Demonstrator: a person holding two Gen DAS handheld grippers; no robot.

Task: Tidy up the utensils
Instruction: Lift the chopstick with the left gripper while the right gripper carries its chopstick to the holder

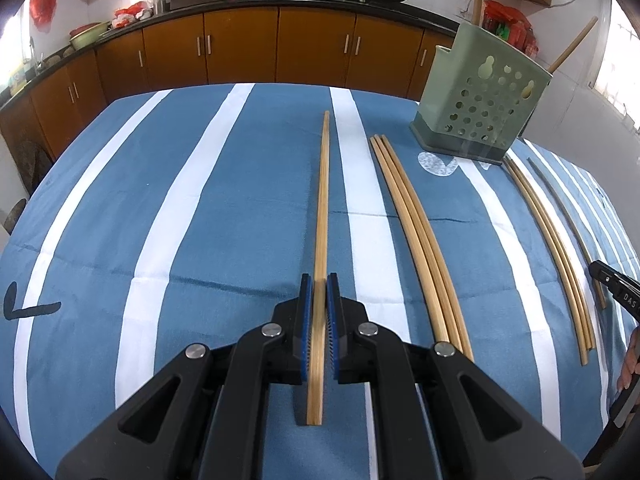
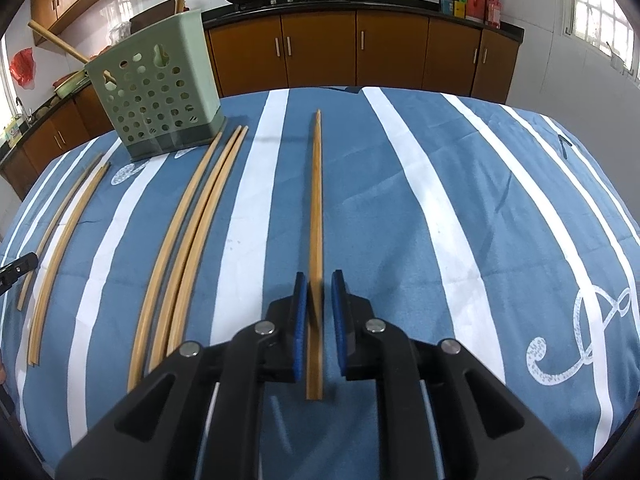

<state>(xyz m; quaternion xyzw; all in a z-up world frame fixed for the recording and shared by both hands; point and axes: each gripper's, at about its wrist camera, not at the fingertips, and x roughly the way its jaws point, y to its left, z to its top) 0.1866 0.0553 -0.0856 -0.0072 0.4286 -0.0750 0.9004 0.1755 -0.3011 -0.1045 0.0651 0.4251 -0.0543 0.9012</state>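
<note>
- While most utensils lie loose on the worktop (image 1: pixel 224 216), the step in hand is judged to be pick-up, with sorting into the holder (image 1: pixel 480 112) barely begun.
- Left claw (image 1: pixel 319 292): jaws drawn almost together, blue ribbed pads apparently pressing the paired chopsticks (image 1: pixel 322 208) that run forward between them.
- Right claw (image 2: pixel 319 292): jaws parted narrowly, straddling a single chopstick (image 2: pixel 316 208); a gap shows on at least one side, so no grip is evident.
- Next move, as judged: close the right claw, lift both loads, tip them upright and lower them into the holder's open top at the far edge.
- Materials: slim, tapered, pale bamboo sticks; a three-stick bundle (image 1: pixel 416 240) lies between the claws; the holder is matte green plastic, perforated with round holes, on a darker base; the cloth is blue with white stripes.
</note>
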